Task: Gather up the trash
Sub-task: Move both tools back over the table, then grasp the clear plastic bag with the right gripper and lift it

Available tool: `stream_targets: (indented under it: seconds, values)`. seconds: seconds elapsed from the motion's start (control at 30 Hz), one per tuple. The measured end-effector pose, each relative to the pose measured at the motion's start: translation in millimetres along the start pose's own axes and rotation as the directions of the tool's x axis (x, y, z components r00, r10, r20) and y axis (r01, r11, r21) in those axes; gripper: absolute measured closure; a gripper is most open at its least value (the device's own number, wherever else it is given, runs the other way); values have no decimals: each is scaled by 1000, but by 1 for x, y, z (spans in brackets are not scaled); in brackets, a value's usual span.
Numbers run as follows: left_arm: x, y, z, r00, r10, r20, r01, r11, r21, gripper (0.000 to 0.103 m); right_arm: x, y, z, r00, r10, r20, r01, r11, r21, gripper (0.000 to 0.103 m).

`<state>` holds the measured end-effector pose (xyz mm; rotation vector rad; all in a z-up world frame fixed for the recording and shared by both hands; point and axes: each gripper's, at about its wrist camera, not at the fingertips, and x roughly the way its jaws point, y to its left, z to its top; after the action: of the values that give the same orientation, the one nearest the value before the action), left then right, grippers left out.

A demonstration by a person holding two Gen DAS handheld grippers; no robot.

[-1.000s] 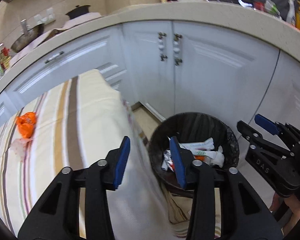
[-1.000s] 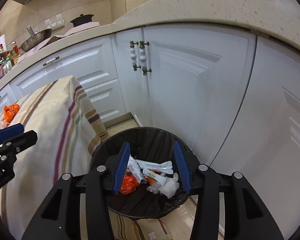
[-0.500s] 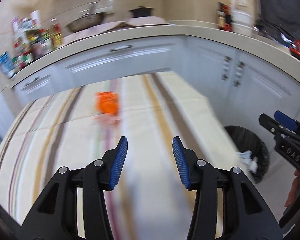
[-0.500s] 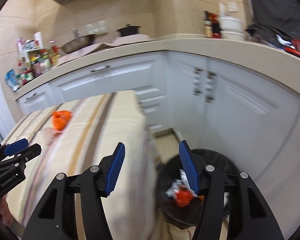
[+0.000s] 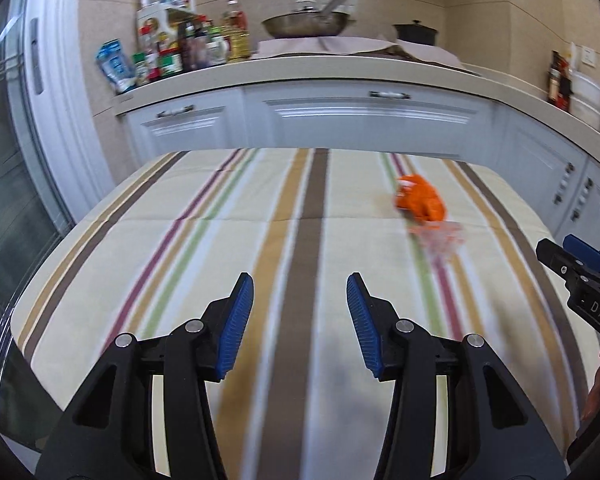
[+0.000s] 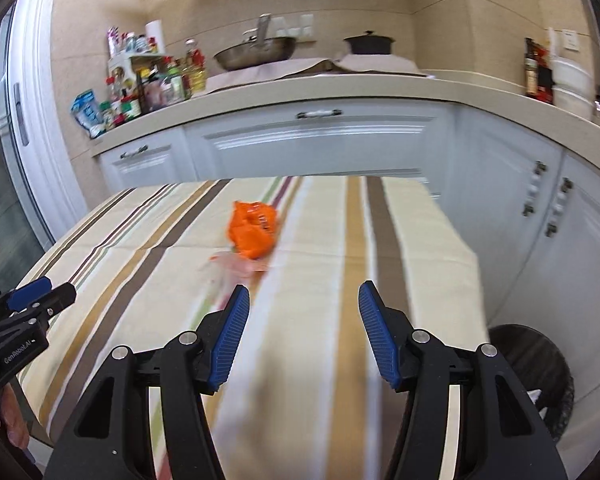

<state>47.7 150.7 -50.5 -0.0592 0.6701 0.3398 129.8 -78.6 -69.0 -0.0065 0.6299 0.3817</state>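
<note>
Both grippers, left gripper (image 5: pixel 300 320) and right gripper (image 6: pixel 303 332), are hanging released and empty, jaws just widened, heading for the orange wrapper (image 6: pixel 253 229) on the striped tablecloth (image 6: pixel 148 264); next comes closing on it.

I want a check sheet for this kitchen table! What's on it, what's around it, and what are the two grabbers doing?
Surface: striped tablecloth covers the table.
Job's things: crumpled orange wrapper and a clear plastic scrap lie beside each other on the cloth; black trash bin stands on the floor at the table's right.
Clutter: nothing else seen on the cloth.
Grippers: left gripper open, empty; right gripper open, empty, its jaws just opened wider.
Cables: nothing seen.
Surroundings: white cabinets, pan, bottles on the counter.
</note>
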Motion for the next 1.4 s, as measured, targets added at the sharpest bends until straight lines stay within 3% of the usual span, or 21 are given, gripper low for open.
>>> stream_targets:
  seconds: [0.3, 0.7, 0.97, 1.17, 1.4]
  values:
    - [20, 64, 6, 997, 83, -9, -84, 994, -71, 56, 41, 44, 12, 998, 22, -53, -24, 999, -40, 42]
    - [41, 83, 5, 996, 81, -39, -85, 991, -102, 56, 81, 56, 22, 989, -7, -148, 1, 999, -42, 42]
    - [46, 76, 3, 997, 57, -50, -62, 993, -97, 56, 90, 52, 19, 982, 13, -190, -20, 999, -32, 68]
    - [48, 54, 5, 998, 17, -52, -21, 997, -77, 55, 77, 45, 18, 985, 31, -170, -38, 999, -36, 71]
    - [49, 14, 16, 998, -56, -43, 54, 998, -40, 49, 58, 15, 24, 992, 1, -123, -3, 1000, -19, 71]
